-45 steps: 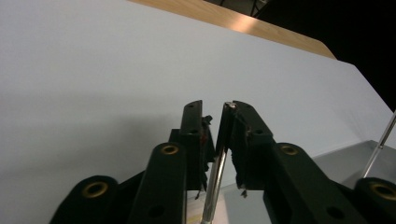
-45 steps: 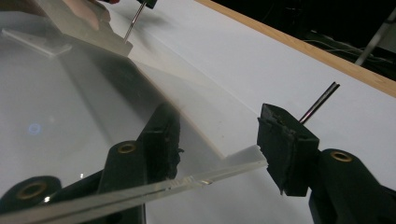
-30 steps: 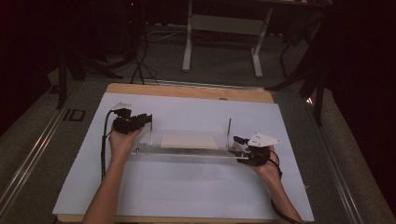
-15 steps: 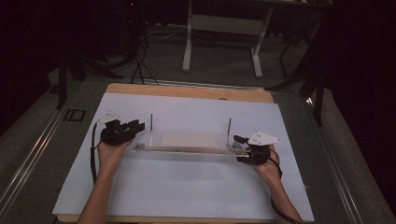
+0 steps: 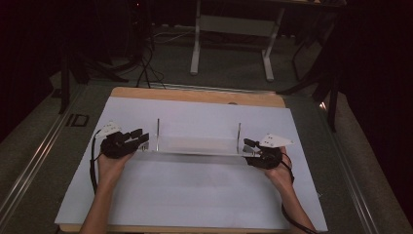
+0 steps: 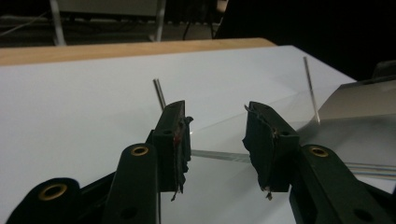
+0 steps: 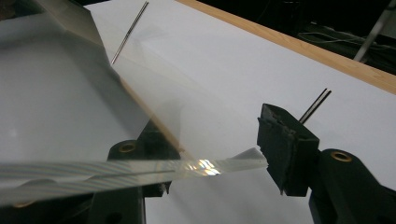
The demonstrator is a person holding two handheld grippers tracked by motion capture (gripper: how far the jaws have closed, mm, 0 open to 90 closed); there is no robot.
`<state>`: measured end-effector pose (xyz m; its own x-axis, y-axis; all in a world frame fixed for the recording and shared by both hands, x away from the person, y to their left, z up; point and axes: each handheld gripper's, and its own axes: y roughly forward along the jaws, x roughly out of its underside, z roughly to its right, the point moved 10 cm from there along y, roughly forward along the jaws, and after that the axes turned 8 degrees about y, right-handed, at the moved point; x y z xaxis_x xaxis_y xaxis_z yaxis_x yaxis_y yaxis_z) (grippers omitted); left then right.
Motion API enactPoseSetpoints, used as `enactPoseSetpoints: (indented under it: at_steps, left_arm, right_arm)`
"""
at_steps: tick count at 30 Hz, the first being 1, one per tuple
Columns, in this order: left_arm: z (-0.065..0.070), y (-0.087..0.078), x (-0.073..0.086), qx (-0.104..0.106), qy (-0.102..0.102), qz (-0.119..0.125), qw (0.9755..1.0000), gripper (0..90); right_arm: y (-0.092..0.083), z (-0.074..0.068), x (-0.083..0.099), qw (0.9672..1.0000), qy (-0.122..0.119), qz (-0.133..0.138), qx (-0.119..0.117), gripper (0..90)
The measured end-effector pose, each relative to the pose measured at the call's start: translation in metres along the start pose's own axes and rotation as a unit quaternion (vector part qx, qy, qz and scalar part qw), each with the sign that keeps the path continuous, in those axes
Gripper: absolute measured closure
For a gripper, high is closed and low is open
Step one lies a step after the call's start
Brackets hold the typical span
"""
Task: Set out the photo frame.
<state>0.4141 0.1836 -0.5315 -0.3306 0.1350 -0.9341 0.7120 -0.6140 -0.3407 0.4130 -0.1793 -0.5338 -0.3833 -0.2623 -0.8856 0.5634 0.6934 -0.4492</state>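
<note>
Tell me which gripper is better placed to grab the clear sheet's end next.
Right, probably. The right gripper is open with the clear sheet edge already lying between its jaws. The left gripper is open too, but the sheet's edge sits beyond its jaws, so it would need to move forward first.

Wooden table (image 5: 195, 95) under a white sheet (image 5: 195, 190), with a clear acrylic panel (image 5: 197, 145) on top

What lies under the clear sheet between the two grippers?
Through the clear sheet only the white table cover shows, nothing else beneath. The right gripper partly hides the sheet's right end; the left gripper, jaws open, sits just off its left end.
</note>
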Motion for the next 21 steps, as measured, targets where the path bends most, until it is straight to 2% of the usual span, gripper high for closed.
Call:
enactPoseSetpoints:
  at_steps: [4, 11, 18, 21]
  left_arm:
    - [-0.001, -0.002, -0.001, -0.002, 0.004, 0.002, 1.0, 58.3]
    - [0.001, -0.008, 0.003, -0.002, 0.031, -0.009, 0.9995, 58.2]
    - [0.002, -0.01, 0.006, -0.003, 0.038, -0.014, 0.9992, 57.2]
    - [0.003, -0.011, 0.007, -0.003, 0.048, -0.015, 0.9987, 56.6]
  right_arm:
    - [0.0, 0.001, -0.002, 1.0, 0.003, 0.0, 0.001, 47.3]
    - [0.001, 0.002, -0.005, 1.0, 0.009, 0.0, 0.002, 47.3]
    - [0.001, 0.005, -0.01, 0.9998, 0.019, 0.003, 0.004, 47.3]
    - [0.002, 0.006, -0.012, 0.9997, 0.023, 0.003, 0.005, 47.3]
